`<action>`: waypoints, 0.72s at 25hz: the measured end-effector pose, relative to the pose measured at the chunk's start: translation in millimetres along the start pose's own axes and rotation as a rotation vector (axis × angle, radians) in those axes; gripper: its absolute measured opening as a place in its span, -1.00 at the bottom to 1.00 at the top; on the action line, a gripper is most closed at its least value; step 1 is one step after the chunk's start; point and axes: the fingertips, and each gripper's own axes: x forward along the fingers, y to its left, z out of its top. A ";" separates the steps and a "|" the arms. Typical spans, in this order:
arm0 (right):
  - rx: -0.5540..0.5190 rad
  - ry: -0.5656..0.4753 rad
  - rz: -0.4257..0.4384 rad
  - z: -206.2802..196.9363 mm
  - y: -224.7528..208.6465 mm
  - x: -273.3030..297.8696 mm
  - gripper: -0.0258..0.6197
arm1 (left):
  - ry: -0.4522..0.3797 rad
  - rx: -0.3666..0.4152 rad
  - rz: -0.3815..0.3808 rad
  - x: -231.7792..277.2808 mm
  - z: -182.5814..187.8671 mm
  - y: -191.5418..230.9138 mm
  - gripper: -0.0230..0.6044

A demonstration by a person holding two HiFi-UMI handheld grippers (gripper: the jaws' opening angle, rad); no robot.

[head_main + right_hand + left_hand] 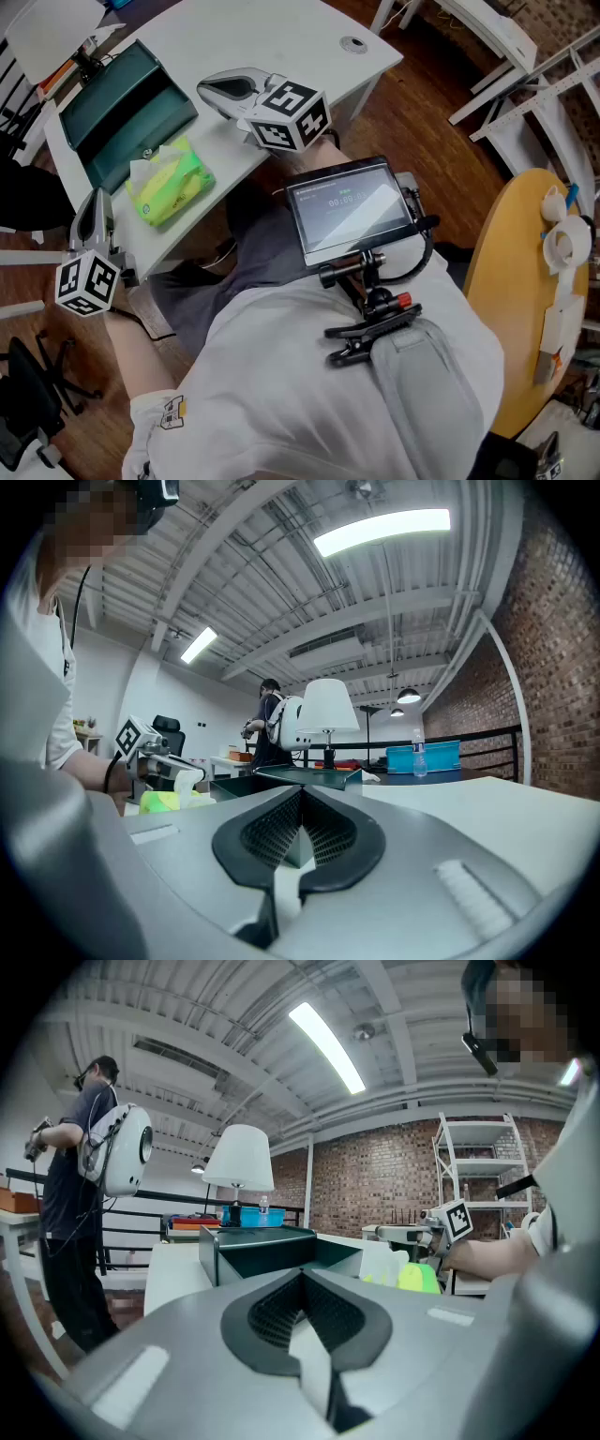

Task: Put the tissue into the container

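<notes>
A green and yellow tissue pack (172, 183) lies near the front edge of the white table (281, 47), with white tissue poking out of its top. Just behind it stands the dark green open container (127, 108). My left gripper (94, 199) hovers off the table's front left edge, just left of the pack, shut and empty. My right gripper (206, 89) is over the table to the right of the container, also shut and holding nothing. The left gripper view shows the container (272, 1251) and the pack (412, 1277) ahead. In the right gripper view the pack (164, 801) sits at the left.
A tablet (352, 206) is clipped at my chest. A round yellow table (525, 281) stands at the right and a black chair (28, 403) at the lower left. A white lamp (237, 1159) and a blue box (248, 1215) sit beyond the container. Another person (75, 1194) stands further off.
</notes>
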 end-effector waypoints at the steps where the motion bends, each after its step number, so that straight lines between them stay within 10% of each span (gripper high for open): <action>1: 0.001 0.000 -0.001 0.1 -0.1 -0.8 -0.92 | 0.001 0.000 -0.002 0.4 0.1 -0.4 -0.93; 11: -0.030 -0.042 0.091 9.6 12.5 -10.7 -0.88 | 0.005 -0.004 -0.017 4.5 -1.4 -5.0 -0.93; 18: -0.126 0.168 0.567 -0.1 93.7 -15.2 0.00 | 0.015 0.022 -0.210 2.6 -5.3 -26.9 -0.69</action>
